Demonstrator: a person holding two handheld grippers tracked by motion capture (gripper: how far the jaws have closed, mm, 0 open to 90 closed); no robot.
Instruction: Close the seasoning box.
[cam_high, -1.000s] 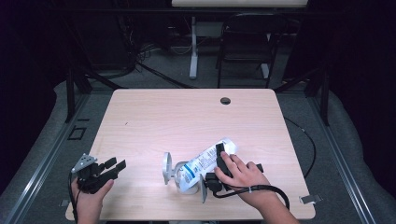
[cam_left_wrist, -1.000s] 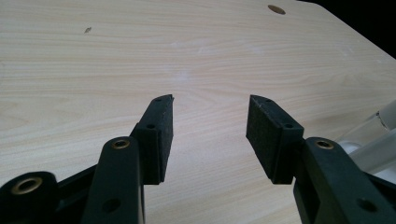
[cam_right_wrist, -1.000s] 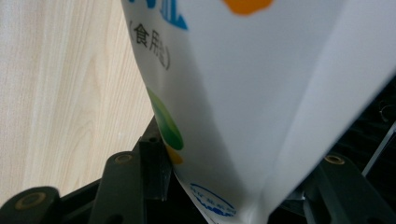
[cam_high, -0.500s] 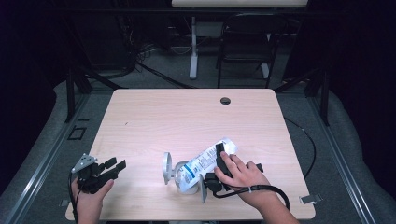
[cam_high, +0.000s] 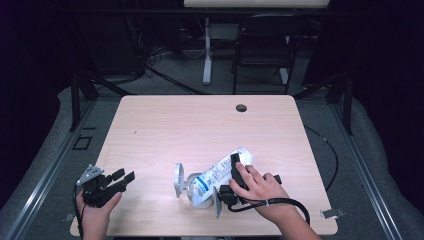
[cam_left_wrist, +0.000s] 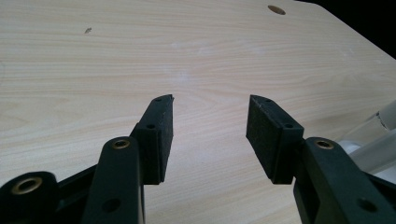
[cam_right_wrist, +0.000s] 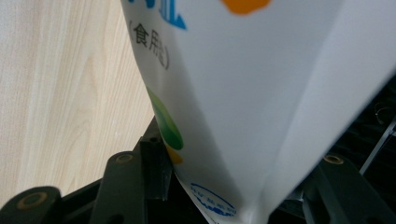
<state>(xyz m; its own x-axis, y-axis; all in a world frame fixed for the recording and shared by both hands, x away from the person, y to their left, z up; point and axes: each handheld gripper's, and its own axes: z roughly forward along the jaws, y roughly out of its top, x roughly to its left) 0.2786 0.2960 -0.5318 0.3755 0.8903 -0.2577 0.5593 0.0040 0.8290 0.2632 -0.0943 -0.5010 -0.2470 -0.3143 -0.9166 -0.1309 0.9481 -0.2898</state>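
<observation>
A white pouch with blue print lies slanted on the wooden table near its front edge. My right gripper is shut on the pouch, with a hand over it. In the right gripper view the pouch runs between the jaws and shows blue lettering with green and orange marks. The pouch's lower end meets a clear container lying on its side, which has a white round disc at its left. My left gripper rests at the front left corner, open with nothing between its pads.
A round cable hole sits near the table's far edge. The clear container's edge shows to the right of the left gripper. A chair and a table leg stand on the floor beyond the table.
</observation>
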